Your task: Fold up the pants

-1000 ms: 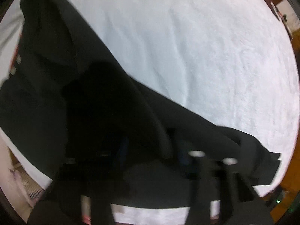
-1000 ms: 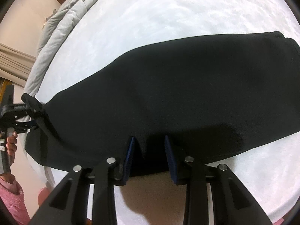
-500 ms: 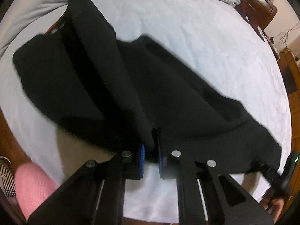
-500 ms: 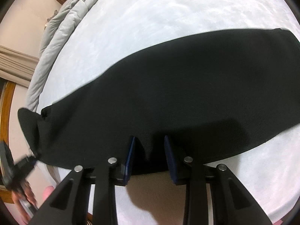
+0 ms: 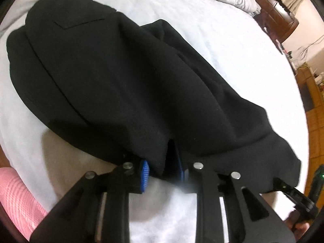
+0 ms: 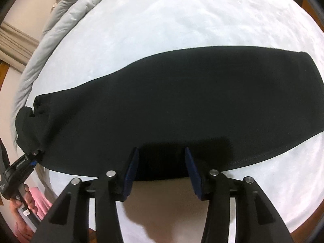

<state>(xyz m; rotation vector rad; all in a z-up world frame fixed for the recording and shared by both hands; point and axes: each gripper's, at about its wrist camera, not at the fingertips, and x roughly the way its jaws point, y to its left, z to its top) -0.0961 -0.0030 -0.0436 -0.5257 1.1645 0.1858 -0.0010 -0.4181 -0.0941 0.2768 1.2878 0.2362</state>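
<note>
Black fabric pants (image 6: 178,109) spread flat across the white fleecy bed cover (image 6: 182,20), left gripper (image 5: 163,171) low in frame, blue pads just parted around a fabric fold, right gripper (image 6: 161,169) bottom centre, jaws just spread wider astride the near hem, grey quilt (image 6: 60,26) upper left

One pair of black pants (image 6: 182,105) lies on one white bed sheet (image 6: 182,16), with one grey quilt (image 6: 60,20) bunched at its edge. Two grippers show: the left gripper (image 5: 163,173) and the right gripper (image 6: 162,170). One wooden dresser (image 5: 277,16) stands beyond.
</note>
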